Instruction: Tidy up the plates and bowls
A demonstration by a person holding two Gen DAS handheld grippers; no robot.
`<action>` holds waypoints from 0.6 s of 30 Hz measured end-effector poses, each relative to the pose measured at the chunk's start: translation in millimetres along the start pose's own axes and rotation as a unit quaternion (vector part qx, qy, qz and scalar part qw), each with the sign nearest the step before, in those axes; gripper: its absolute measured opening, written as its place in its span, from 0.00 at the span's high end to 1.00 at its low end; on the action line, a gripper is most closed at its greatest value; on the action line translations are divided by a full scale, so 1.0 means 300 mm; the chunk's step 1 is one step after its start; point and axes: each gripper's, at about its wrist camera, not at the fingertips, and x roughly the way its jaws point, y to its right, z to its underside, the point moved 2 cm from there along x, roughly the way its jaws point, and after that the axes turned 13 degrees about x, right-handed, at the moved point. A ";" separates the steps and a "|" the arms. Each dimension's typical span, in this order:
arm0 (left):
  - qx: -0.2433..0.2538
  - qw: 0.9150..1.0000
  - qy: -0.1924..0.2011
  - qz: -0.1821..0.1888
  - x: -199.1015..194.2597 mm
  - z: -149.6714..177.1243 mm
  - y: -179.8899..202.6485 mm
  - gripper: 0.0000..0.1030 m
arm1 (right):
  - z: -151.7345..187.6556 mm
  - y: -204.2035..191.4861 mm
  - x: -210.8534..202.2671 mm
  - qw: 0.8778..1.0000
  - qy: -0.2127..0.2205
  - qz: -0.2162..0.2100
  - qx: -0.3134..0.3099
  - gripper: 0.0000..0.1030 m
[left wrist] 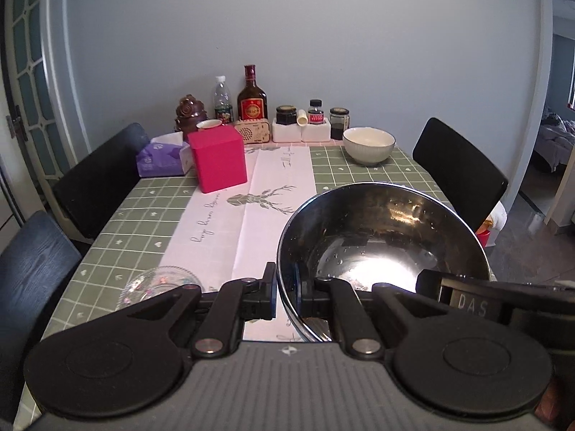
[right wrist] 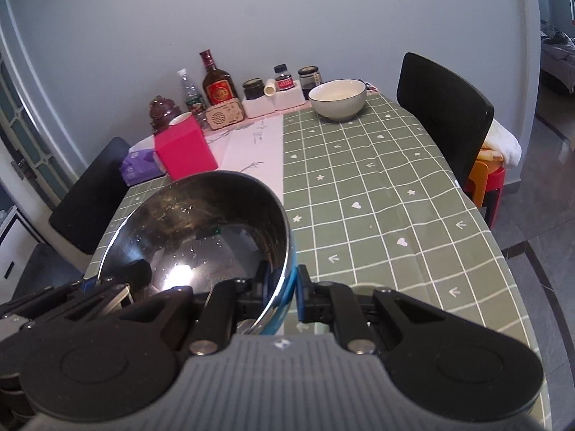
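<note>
Left wrist view: both grippers (left wrist: 285,296) (right wrist: 282,292) clamped on steel bowl (left wrist: 388,222)

The letters "DAS" stand on the right gripper (left wrist: 470,305) body; the cursive script on the white table runner (left wrist: 230,222) is too loopy to read.

Ceramic bowl (left wrist: 368,149) behind (beyond) steel bowl (left wrist: 384,237)

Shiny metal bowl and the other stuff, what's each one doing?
Metal bowl: empty, held by the rim on both sides.
Left gripper: clamped on bowl rim.
Right gripper: clamped on opposite rim.
White bowl: upright, empty, on table.
Glass dish: on table.
</note>
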 end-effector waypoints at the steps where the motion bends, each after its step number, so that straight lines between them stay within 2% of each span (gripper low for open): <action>1: -0.001 1.000 0.002 -0.002 -0.034 0.009 0.002 0.89 | 0.009 -0.008 -0.037 1.000 0.004 0.001 0.001 0.89; 4: 0.003 1.000 0.014 -0.008 -0.137 0.039 0.007 0.89 | 0.042 -0.026 -0.142 1.000 0.018 0.001 -0.006 0.90; 9: -0.017 1.000 -0.002 0.014 -0.273 0.112 -0.015 0.89 | 0.148 -0.020 -0.295 1.000 0.012 0.003 -0.017 0.90; 16: 0.004 0.999 -0.034 0.018 -0.436 0.295 -0.002 0.88 | 0.363 0.020 -0.448 1.000 -0.003 0.005 -0.017 0.90; 18: 0.011 0.999 -0.032 0.014 -0.487 0.352 0.000 0.88 | 0.429 0.032 -0.489 1.000 -0.005 -0.001 -0.019 0.90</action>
